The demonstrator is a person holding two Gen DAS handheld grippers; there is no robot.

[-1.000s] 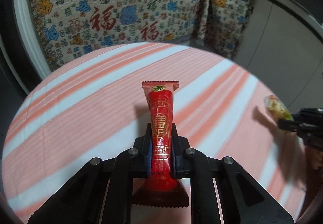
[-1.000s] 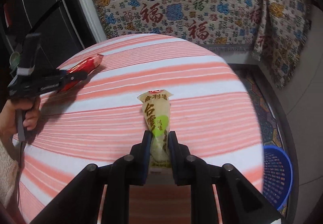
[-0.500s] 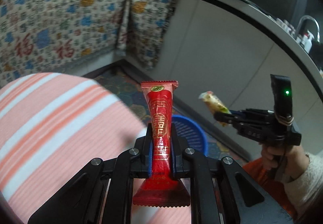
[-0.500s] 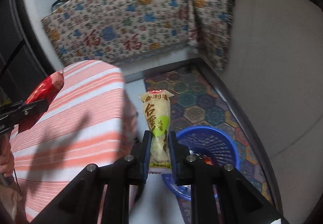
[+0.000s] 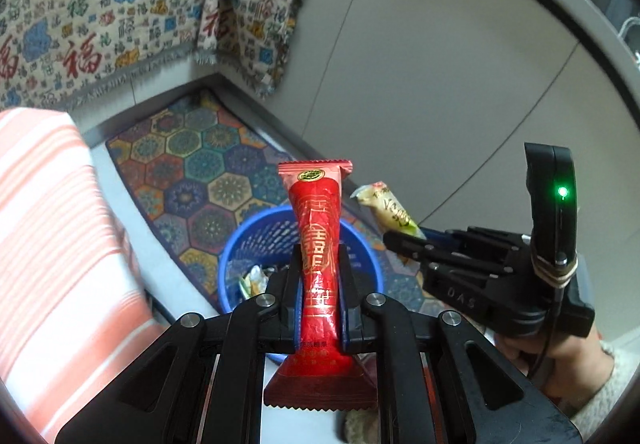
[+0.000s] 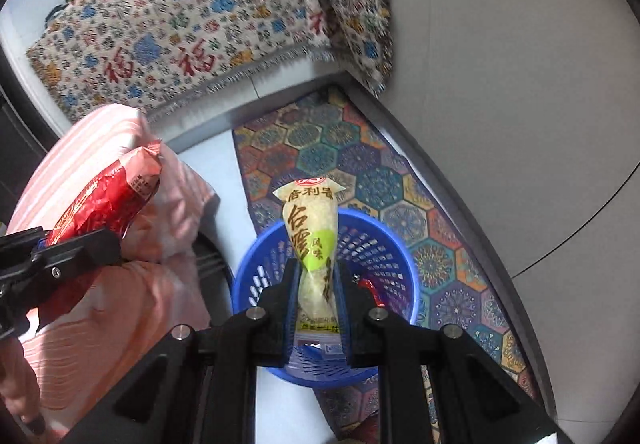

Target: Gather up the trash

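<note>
My left gripper (image 5: 319,264) is shut on a red snack wrapper (image 5: 317,244) and holds it above a blue plastic basket (image 5: 256,240) on the floor. My right gripper (image 6: 316,276) is shut on a pale yellow-green snack wrapper (image 6: 312,228) and holds it over the same basket (image 6: 384,244). The basket holds some wrappers. In the left wrist view the right gripper (image 5: 404,240) with its yellow wrapper (image 5: 386,206) is to the right of the basket. In the right wrist view the left gripper (image 6: 60,248) with the red wrapper (image 6: 108,196) is at the left.
The round table with the pink striped cloth (image 5: 48,244) stands left of the basket. A hexagon-patterned mat (image 6: 360,164) lies under the basket. A patterned cloth (image 5: 100,4) hangs behind, and grey cabinet fronts (image 5: 440,64) stand to the right.
Both grippers have swung from over the table to the right and down, and now hold their wrappers above the blue basket. Both stay shut on their wrappers.
</note>
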